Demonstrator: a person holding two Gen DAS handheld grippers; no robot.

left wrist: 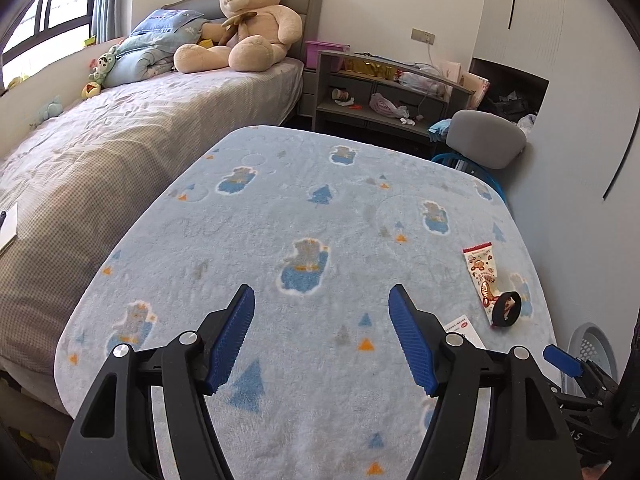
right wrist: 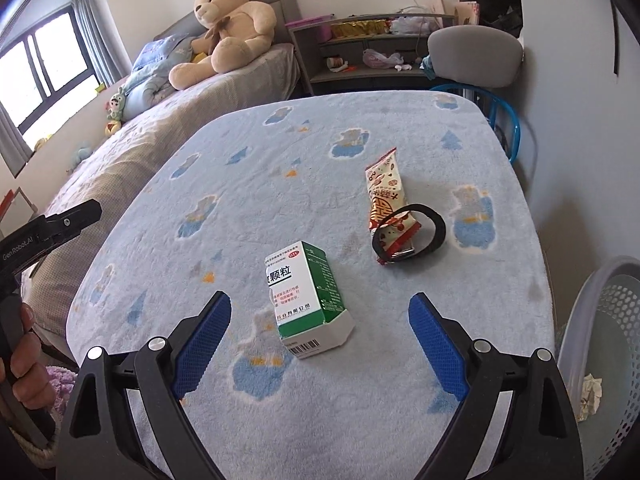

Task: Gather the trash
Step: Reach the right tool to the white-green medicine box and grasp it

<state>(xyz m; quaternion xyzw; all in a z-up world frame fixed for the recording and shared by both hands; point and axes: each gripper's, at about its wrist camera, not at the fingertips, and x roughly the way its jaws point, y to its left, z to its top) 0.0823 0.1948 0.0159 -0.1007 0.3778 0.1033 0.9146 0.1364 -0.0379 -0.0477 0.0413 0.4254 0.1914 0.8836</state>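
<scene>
A green and white medicine box [right wrist: 310,300] lies on the blue blanket-covered table [right wrist: 280,168], just ahead of my open, empty right gripper [right wrist: 320,304]. Beyond it lies a red and white snack wrapper [right wrist: 384,188], its near end under a black wristband [right wrist: 412,236]. In the left wrist view my left gripper [left wrist: 322,296] is open and empty over bare blanket; the wrapper [left wrist: 482,272] and wristband [left wrist: 506,308] lie to its right, and a corner of the box [left wrist: 466,330] shows behind the right finger. My right gripper's fingertip [left wrist: 562,360] pokes in at the far right.
A pale mesh bin [right wrist: 604,360] holding a crumpled paper [right wrist: 590,396] stands off the table's right edge. A bed [left wrist: 120,152] with a teddy bear [left wrist: 248,20] is on the left. A grey chair [right wrist: 476,56] and a cluttered shelf [left wrist: 384,92] stand beyond the table.
</scene>
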